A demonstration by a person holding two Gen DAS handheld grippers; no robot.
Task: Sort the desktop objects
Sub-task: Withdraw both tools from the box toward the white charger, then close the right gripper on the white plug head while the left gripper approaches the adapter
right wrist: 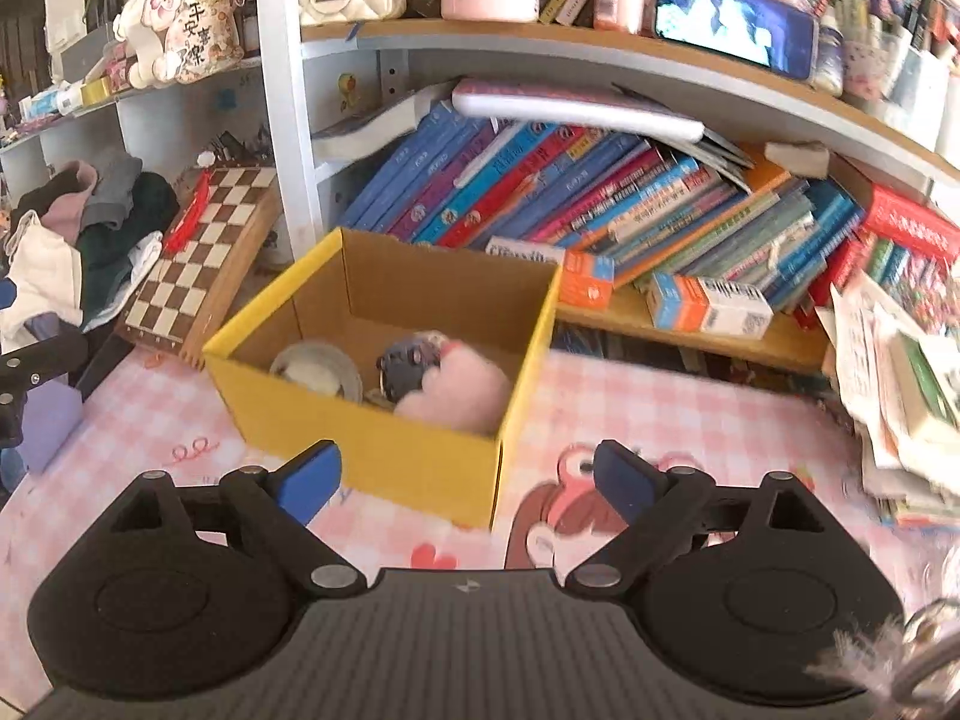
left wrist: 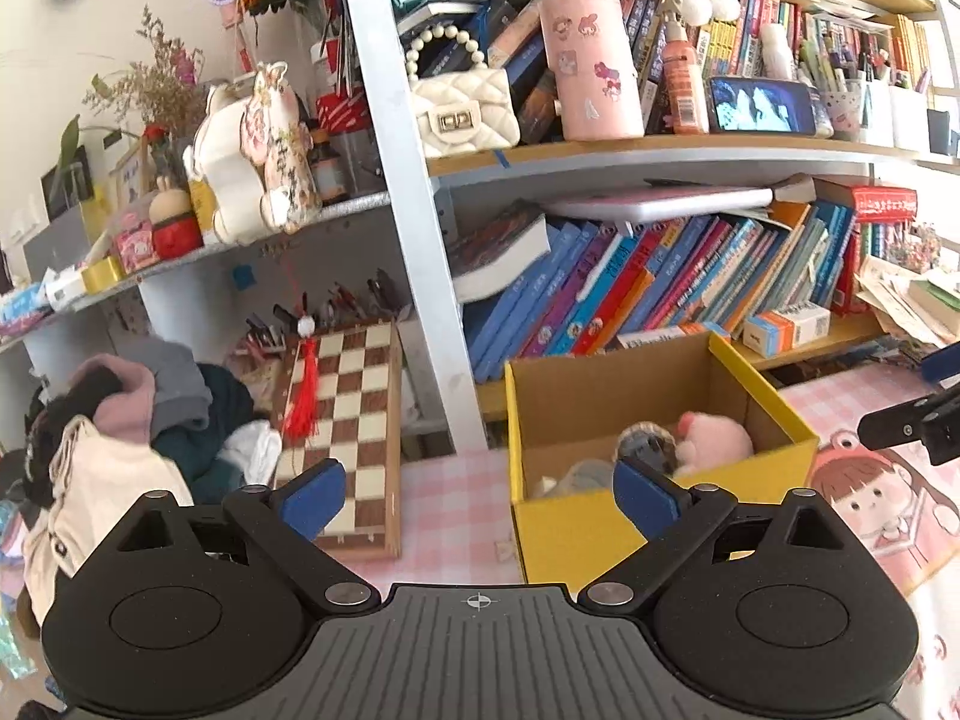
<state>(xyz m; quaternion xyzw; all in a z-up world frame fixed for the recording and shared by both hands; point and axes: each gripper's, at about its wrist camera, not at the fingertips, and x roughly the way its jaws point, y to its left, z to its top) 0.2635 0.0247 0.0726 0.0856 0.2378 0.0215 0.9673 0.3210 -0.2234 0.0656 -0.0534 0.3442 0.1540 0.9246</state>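
A yellow cardboard box (left wrist: pixel 564 540) (right wrist: pixel 384 456) stands open-topped on the pink checked desk mat (right wrist: pixel 660 408). Inside lie a pink plush toy (left wrist: pixel 714 441) (right wrist: pixel 462 390), a dark round item (right wrist: pixel 402 366) and a grey-white round item (right wrist: pixel 315 369). My left gripper (left wrist: pixel 477 495) hovers open in front of the box's near left corner, nothing between its blue fingertips. My right gripper (right wrist: pixel 462 483) is open and empty too, just short of the box's near corner. A furry keychain with a metal ring (right wrist: pixel 900 660) shows at the bottom right of the right wrist view.
A chessboard (left wrist: pixel 342 432) (right wrist: pixel 198 258) leans beside a pile of clothes (left wrist: pixel 120 438) on the left. Behind the box a low shelf carries slanted books (right wrist: pixel 600 198) and small orange-white cartons (right wrist: pixel 708 306). Stacked papers (right wrist: pixel 900 372) crowd the right.
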